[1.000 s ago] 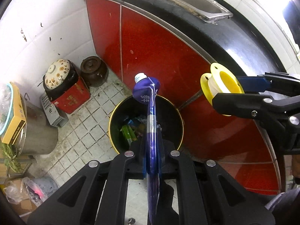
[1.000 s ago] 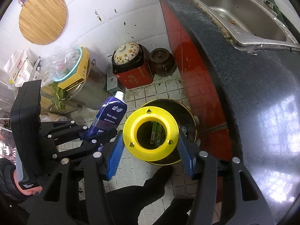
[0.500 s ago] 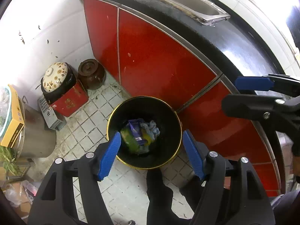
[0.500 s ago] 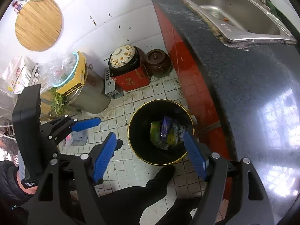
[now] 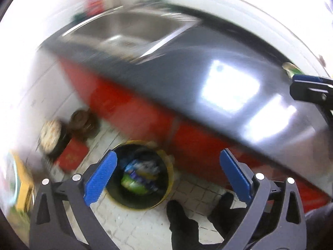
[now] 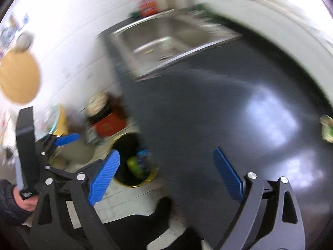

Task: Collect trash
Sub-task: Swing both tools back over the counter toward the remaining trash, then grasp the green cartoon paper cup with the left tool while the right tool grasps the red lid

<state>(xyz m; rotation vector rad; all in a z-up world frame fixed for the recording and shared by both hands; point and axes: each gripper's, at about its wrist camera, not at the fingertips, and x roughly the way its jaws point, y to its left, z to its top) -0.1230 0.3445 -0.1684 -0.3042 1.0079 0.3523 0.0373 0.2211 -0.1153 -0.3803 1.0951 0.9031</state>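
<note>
Both views are blurred by motion. A black trash bin with a yellow rim [image 5: 164, 195] stands on the tiled floor by the red cabinet, with blue, green and white trash [image 5: 139, 176] inside; it also shows in the right wrist view [image 6: 133, 184]. My left gripper [image 5: 166, 177] is open and empty, high above the bin. My right gripper [image 6: 166, 176] is open and empty over the counter edge. A green and white piece of trash [image 6: 327, 128] lies on the dark countertop at the far right; it shows in the left wrist view [image 5: 291, 68] too.
A steel sink [image 6: 166, 39] is set in the dark countertop [image 6: 208, 104]. A red box with a patterned pot [image 5: 62, 145] and a brown jar [image 5: 80, 119] stand on the floor by the wall. My shoes [image 5: 181, 218] are near the bin.
Both grippers let go of the blue pouch and yellow spool over the bin, then rose and tilted up toward the counter and sink.
</note>
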